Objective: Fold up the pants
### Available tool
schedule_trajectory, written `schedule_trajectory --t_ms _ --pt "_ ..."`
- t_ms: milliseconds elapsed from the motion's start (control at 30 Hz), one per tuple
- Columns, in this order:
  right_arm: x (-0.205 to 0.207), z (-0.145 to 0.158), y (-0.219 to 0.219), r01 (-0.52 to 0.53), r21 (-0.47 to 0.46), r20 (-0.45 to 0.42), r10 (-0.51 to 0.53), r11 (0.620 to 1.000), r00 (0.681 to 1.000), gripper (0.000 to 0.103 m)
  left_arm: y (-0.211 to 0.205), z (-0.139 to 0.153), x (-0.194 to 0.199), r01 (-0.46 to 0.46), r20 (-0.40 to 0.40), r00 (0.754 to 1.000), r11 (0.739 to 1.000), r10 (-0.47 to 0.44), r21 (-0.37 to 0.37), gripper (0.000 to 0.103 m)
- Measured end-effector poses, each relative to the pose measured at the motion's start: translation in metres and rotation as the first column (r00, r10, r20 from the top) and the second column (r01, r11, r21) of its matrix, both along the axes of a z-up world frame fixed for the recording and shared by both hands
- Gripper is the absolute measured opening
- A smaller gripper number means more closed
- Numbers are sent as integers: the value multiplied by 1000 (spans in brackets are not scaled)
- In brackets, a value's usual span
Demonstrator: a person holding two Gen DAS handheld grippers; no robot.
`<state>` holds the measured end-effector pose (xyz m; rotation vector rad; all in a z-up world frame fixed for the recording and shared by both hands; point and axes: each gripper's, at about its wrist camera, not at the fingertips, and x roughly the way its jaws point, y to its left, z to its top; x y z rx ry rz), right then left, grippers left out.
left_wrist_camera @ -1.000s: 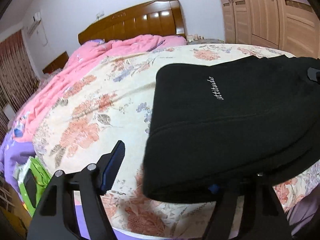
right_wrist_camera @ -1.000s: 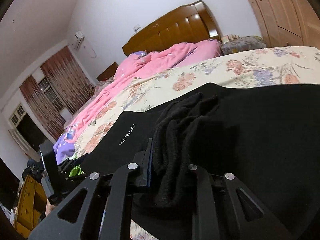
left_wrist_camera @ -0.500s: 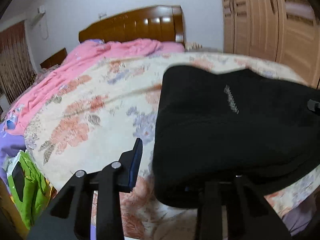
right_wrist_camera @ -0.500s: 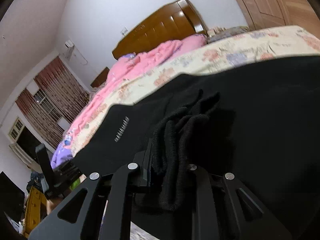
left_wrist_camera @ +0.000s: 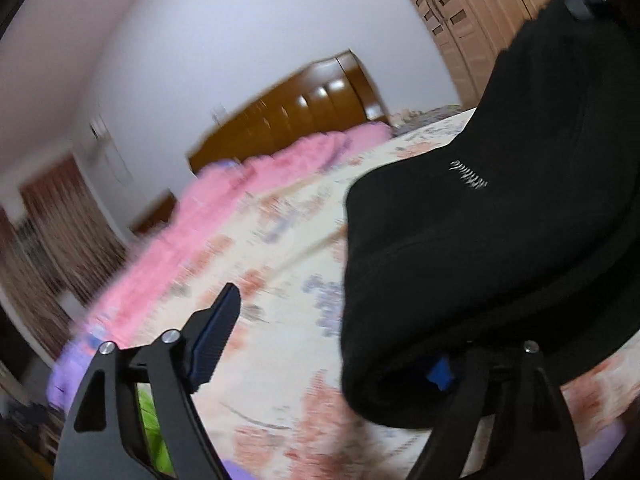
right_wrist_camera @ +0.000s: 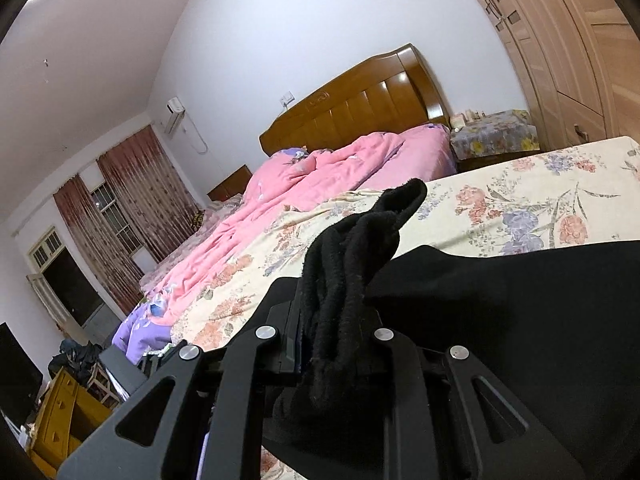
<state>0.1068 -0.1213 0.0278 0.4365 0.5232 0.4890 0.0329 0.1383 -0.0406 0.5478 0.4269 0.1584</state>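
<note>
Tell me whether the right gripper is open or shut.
Shut on the black pants. The right gripper has a bunched ridge of the cloth pinched between its fingers, and the fabric rises above them.

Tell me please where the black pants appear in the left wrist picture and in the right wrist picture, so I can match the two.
Left wrist view: the black pants fill the right side, rising to the upper right corner.
Right wrist view: the black pants fill the lower right; a bunched edge stands between the shut right gripper fingers.
Shared landmark: the wooden headboard behind the pink quilt.
</note>
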Motion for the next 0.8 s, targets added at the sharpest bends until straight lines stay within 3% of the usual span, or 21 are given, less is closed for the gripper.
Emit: schedule_trajectory --t_ms 100,200,233,267,300,333,400,467,500,533,600,667,733,800 --pt "3 -3 2 0 -7 -12 0 1000 1000 18 -22 -14 -10 16 87 995 970 -38 244 84" --pt "6 -7 1 5 -9 -31 -5 1000 1000 18 -38 -23 -12 57 118 987 922 -110 384 84" --pt "6 -7 0 7 -8 -37 -8 1000 999 18 -41 -24 -12 77 115 984 910 -134 407 77" --pt "4 -8 0 9 -8 -40 -9 1000 999 18 -40 -22 -10 147 65 981 914 -184 377 45" --pt "4 -8 -2 11 -2 -44 -11 1000 999 18 -38 -18 -8 184 32 978 925 -206 332 26" --pt "5 -8 -4 9 9 -44 -8 1000 999 18 -33 -13 -5 183 31 979 943 -199 279 17" --pt "3 -6 -5 -6 40 -34 7 999 999 18 -11 5 -2 173 53 983 982 -177 75 17" --pt "1 -8 -1 -33 67 -21 34 997 999 18 20 18 0 131 59 991 976 -123 -175 17" --pt "1 -11 2 -48 79 -25 50 996 998 18 37 17 3 103 37 995 951 -96 -291 17" --pt "3 -19 10 -66 75 -47 69 995 996 18 45 15 5 88 18 996 932 -88 -351 17" --pt "8 -37 24 -73 26 -87 75 997 993 18 71 -1 14 23 -73 995 847 -72 -531 18" --pt "16 -69 32 -66 2 -178 65 998 982 18 79 -15 15 -17 -118 991 825 -60 -564 26" --pt "20 -94 29 -46 11 -245 48 999 968 18 80 -21 12 -31 -124 991 842 -43 -539 34" --pt "17 -101 23 -38 30 -258 45 999 965 18 84 -24 11 -35 -118 992 842 -34 -539 42"
